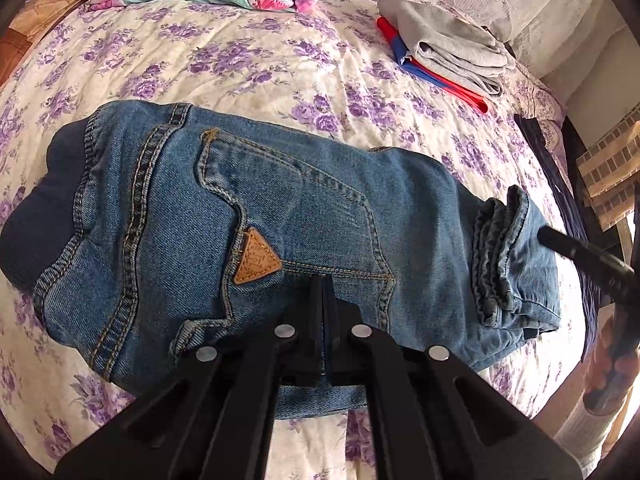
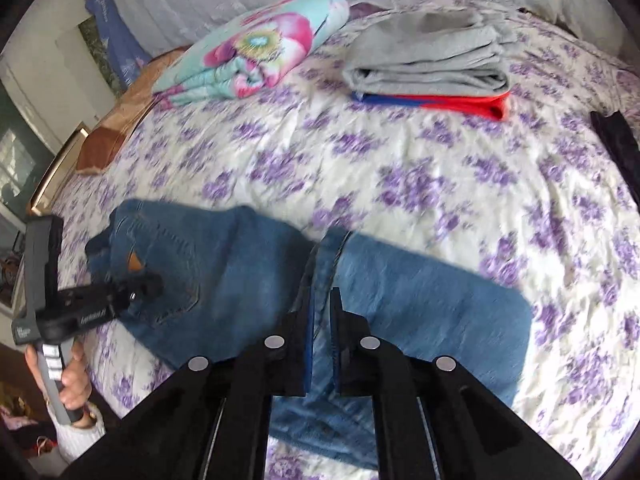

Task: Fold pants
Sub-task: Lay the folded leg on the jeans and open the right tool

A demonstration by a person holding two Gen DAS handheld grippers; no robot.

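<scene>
On the flowered bed (image 1: 280, 64), my left tool (image 1: 322, 280) sits closed above the jeans (image 1: 320, 208); my right tool (image 2: 323, 292) is slightly apart over them.

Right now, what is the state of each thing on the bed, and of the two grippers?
jeans: folded, flat on the bed, leg hems on top.
left gripper: shut, over the jeans.
right gripper: slightly open, above the hems.
grey garment: folded, on the red and blue garment.
floral quilt: folded.
</scene>
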